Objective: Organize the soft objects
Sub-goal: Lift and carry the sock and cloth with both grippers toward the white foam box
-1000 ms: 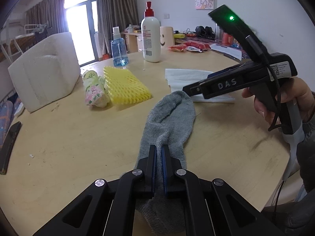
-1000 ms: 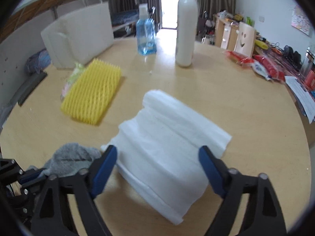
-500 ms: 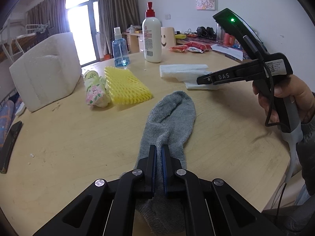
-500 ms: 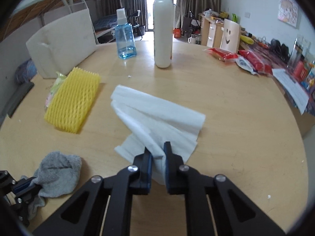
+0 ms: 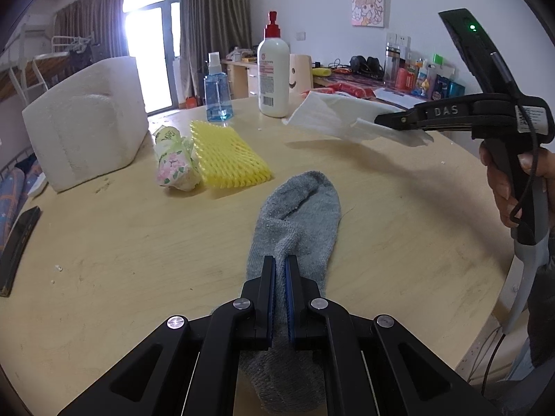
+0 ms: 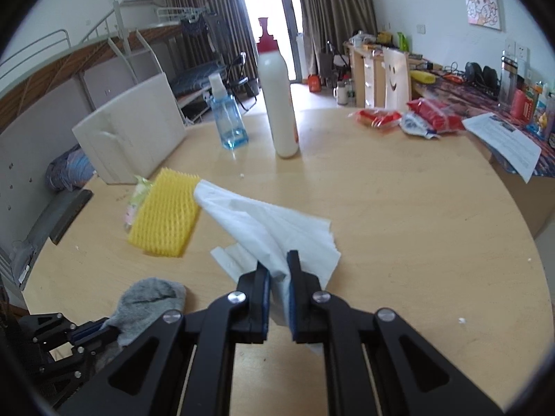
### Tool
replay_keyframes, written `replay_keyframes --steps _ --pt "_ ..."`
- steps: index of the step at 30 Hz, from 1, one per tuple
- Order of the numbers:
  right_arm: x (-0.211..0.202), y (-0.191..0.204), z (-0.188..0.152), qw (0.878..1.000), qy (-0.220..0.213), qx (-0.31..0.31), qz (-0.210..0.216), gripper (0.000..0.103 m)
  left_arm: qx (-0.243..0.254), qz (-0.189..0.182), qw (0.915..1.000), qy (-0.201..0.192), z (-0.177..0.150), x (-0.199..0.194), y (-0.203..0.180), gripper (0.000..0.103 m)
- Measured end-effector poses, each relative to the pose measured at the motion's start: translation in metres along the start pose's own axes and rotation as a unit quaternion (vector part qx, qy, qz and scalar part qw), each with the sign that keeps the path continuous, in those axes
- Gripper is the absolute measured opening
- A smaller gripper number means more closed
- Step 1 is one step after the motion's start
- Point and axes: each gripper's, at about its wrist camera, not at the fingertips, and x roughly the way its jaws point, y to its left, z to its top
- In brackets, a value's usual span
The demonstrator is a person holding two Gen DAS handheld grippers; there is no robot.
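My left gripper (image 5: 280,260) is shut on a grey sock (image 5: 298,215) that lies flat on the round wooden table (image 5: 104,242). My right gripper (image 6: 278,260) is shut on a white tissue sheet (image 6: 263,222) and holds it up above the table; from the left wrist view the sheet (image 5: 333,118) hangs clear of the surface. A yellow foam net (image 5: 227,156) and a floral tissue pack (image 5: 173,163) lie side by side at the middle left. The sock (image 6: 149,298) and the left gripper (image 6: 86,336) show at the lower left of the right wrist view.
A white foam block (image 5: 86,131) stands at the far left. A blue spray bottle (image 5: 216,93) and a white pump bottle (image 5: 273,76) stand at the back. Red snack packs (image 6: 409,118) and papers (image 6: 503,142) lie at the far right. A dark phone (image 5: 17,242) lies at the left edge.
My right gripper closed on the white tissue and lifted it off the table. My left gripper stayed shut on the sock.
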Motion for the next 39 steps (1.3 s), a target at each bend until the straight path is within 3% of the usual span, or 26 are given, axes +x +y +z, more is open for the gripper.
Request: replay_keyframes --steps 20,32,39 --pt "-0.075 0.018 -0.001 0.994 -0.104 -0.007 -0.011 0.011 -0.002 0.011 0.9976 -0.068 0.024 -0.035 0.0 0.006" --pt "-0.122 0.044 -0.002 0.987 -0.163 -0.01 -0.005 0.011 -0.007 0.026 0.9899 -0.139 0.044 -0.089 0.008 0.006" --pt "-0.129 0.054 -0.008 0.985 -0.175 -0.003 0.001 0.011 -0.002 0.032 0.9855 -0.167 0.044 -0.116 0.014 0.006"
